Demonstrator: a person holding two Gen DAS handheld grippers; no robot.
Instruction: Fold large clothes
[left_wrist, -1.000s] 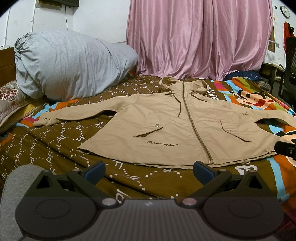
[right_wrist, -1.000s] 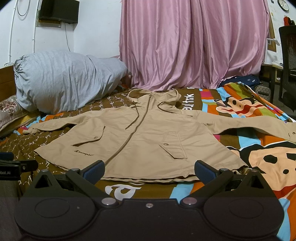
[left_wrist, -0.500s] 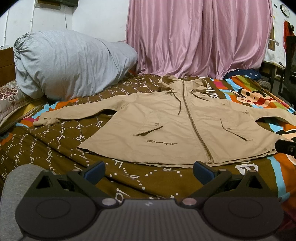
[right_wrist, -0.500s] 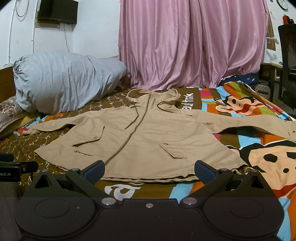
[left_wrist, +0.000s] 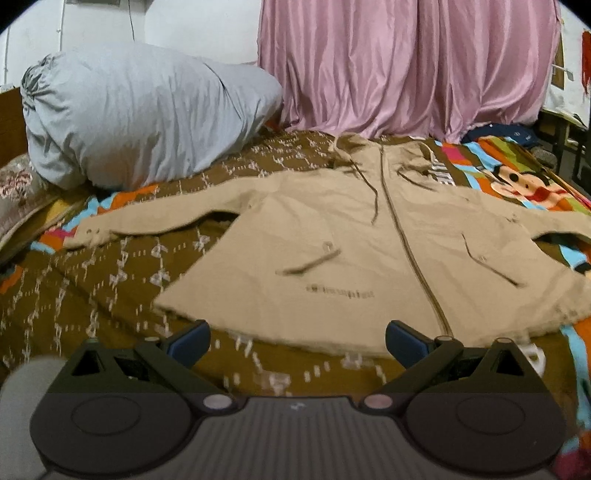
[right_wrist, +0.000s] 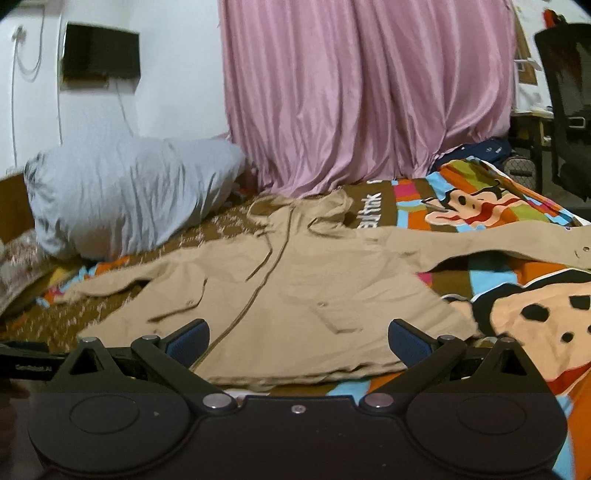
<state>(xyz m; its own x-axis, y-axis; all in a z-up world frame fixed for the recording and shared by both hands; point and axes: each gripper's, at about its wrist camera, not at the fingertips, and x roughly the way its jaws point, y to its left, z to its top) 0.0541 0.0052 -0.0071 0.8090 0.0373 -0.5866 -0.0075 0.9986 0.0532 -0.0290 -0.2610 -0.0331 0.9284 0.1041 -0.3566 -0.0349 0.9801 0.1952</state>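
A tan hooded zip jacket (left_wrist: 354, 251) lies flat, front up, on the bed, sleeves spread to both sides and hood toward the curtain. It also shows in the right wrist view (right_wrist: 295, 295). My left gripper (left_wrist: 297, 339) is open and empty, just short of the jacket's lower hem, left of the zip. My right gripper (right_wrist: 297, 338) is open and empty, low over the hem near the zip. The left sleeve cuff (left_wrist: 86, 234) lies at the far left, the right sleeve (right_wrist: 517, 240) stretches right.
The bed has a brown and multicoloured cartoon bedspread (left_wrist: 110, 280). A large grey bundle (left_wrist: 140, 118) sits at the back left. Pink curtains (left_wrist: 399, 66) hang behind. A black chair (right_wrist: 565, 103) stands at the right. The left gripper's body (right_wrist: 26, 365) shows at the left edge.
Both grippers have moved forward toward the jacket's hem; the right one has also dropped lower over it. The views are blurred by motion. Both stay open.
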